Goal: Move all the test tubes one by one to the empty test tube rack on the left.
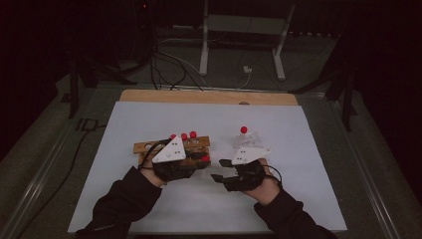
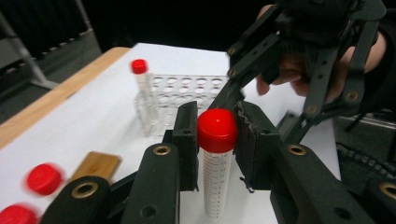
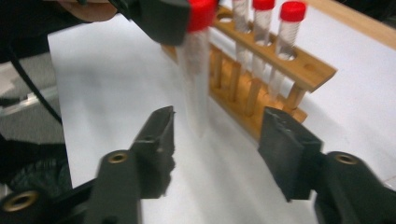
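Jaws of the left gripper (image 2: 215,142) are squeezed tight on a tube with a red cap (image 2: 216,154), pinching it just under the cap so it hangs straight down over the white sheet (image 1: 149,119). In the high view this gripper sits at the near side of the wooden rack (image 1: 144,147), which stands left of the middle of the sheet and has three more red-capped tubes (image 1: 184,136) standing in its holes. Next along, the right gripper (image 3: 217,140) has its jaws partly open with nothing pressed between them; the held tube hangs a little beyond them, not touching either pad. Over on the right half of the sheet stands a clear plastic rack (image 2: 187,95) with one red-capped tube (image 2: 141,93) in a corner hole. The job now looks like carrying the held tube across to the clear rack. To do it well, keep the tube straight up, lift it high enough to clear the rack top, line its bottom tip over an empty hole, then lower it slowly. Let go only when it sits in the hole. The right gripper could steady the clear rack so it does not slide.
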A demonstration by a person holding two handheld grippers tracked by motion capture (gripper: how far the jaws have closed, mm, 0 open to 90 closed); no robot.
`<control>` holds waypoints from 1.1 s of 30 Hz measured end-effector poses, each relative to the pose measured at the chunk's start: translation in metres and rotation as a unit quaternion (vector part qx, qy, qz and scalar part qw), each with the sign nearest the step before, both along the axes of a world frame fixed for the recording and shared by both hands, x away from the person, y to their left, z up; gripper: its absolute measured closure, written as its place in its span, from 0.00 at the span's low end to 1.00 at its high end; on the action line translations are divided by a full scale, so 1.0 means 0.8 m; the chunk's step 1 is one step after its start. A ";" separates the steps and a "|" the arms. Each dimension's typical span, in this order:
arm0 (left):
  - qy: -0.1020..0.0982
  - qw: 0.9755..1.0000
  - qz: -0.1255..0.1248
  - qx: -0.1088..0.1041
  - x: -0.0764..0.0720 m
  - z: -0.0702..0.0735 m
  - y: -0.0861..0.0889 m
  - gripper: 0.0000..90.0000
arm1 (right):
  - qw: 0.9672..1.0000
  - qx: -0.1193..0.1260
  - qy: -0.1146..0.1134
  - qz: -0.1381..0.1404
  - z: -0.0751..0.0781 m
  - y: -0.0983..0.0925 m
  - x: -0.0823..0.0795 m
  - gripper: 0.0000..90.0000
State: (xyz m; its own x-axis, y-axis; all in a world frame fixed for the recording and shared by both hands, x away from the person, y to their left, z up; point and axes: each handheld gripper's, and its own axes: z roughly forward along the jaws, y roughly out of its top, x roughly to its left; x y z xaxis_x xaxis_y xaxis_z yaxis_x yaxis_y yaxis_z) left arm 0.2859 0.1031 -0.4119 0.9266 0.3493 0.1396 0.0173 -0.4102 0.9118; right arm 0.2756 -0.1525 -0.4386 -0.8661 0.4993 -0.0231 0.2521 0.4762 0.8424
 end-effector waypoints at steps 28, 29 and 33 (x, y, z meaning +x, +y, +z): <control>-0.042 0.990 0.129 -0.020 0.013 0.040 0.094 0.80 | 0.999 0.040 -0.004 -0.026 0.017 -0.020 -0.001 0.00; -0.041 0.990 0.132 -0.023 0.016 0.041 0.096 0.80 | 0.999 0.041 -0.004 -0.026 0.018 -0.021 -0.001 0.00; -0.047 0.987 0.153 -0.028 0.026 0.040 0.103 0.80 | 0.999 0.041 -0.005 -0.026 0.019 -0.021 0.000 0.00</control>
